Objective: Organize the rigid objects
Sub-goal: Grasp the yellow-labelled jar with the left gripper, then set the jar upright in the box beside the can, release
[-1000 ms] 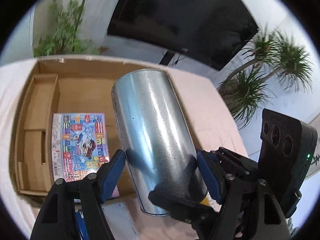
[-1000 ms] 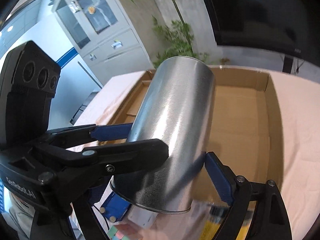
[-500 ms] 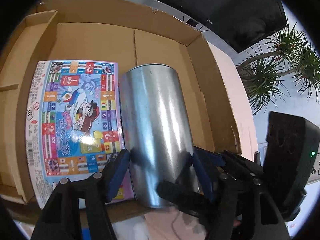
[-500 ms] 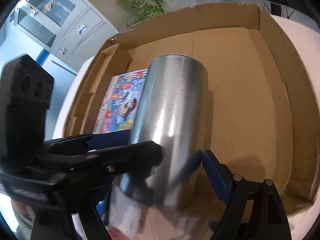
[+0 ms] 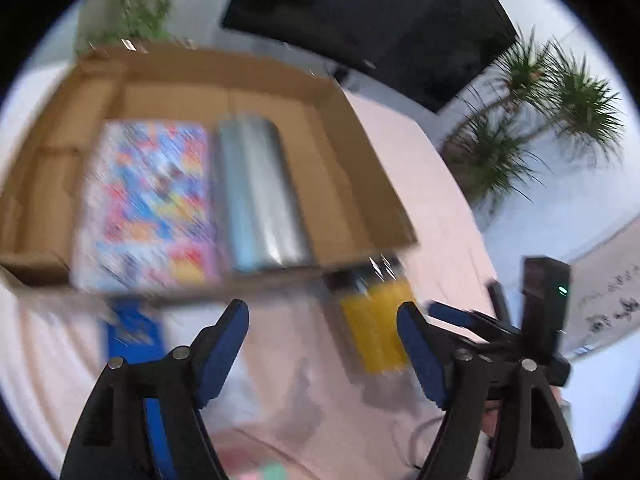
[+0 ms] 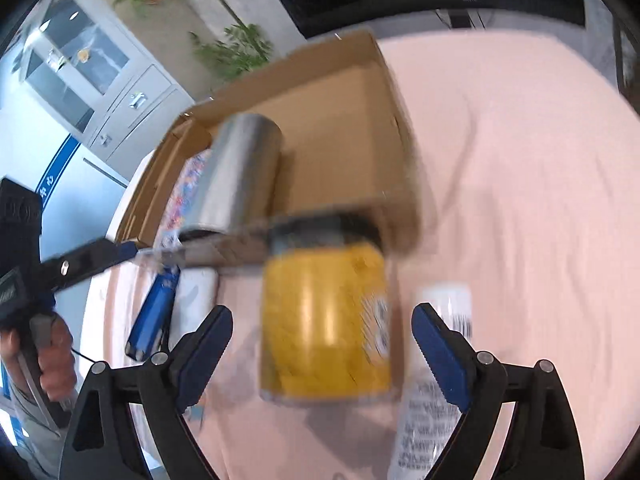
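Observation:
The silver metal cylinder (image 5: 258,196) lies in the cardboard box (image 5: 360,184), beside a colourful board-game box (image 5: 152,200). It also shows in the right wrist view (image 6: 240,176). My left gripper (image 5: 324,344) is open and empty, pulled back in front of the box. My right gripper (image 6: 320,344) is open, its fingers either side of a yellow jar with a dark lid (image 6: 324,320) lying on the pink cloth. The jar shows in the left wrist view (image 5: 374,324). Both views are motion-blurred.
A blue box (image 5: 132,332) and a white item (image 6: 196,308) lie on the cloth before the cardboard box. A white printed tube (image 6: 436,384) lies by my right finger. Potted plants (image 5: 532,128) and a dark screen stand behind the table.
Both grippers let go of the silver cylinder, now lying in the box, and drew back open. My right gripper now frames the yellow jar.

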Available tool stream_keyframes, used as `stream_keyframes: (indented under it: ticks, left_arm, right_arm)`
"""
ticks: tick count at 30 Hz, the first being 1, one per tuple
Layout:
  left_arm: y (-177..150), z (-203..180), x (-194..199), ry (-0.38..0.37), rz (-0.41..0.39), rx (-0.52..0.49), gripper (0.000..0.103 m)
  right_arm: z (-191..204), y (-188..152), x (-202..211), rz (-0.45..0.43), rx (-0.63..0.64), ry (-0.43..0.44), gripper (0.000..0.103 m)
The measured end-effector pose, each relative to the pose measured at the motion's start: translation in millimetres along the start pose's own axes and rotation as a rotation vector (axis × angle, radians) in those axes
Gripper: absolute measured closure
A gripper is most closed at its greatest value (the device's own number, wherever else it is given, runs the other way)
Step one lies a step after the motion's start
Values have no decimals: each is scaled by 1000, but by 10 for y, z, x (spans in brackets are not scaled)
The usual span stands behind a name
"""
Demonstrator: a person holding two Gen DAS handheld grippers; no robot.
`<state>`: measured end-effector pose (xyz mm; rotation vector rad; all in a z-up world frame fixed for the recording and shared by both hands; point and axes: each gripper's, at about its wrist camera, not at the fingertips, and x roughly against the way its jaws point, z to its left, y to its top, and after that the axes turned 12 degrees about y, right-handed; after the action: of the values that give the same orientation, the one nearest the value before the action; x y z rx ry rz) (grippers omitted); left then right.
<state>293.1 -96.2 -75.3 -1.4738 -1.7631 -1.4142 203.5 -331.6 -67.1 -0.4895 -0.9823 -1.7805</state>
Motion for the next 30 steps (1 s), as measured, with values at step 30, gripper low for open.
stream_keyframes:
  ticks: [30]
  left_arm:
    - [89, -660, 412, -9, -87, -85, 29]
  right_arm:
    - [895, -115, -22, -124, 177, 158, 19]
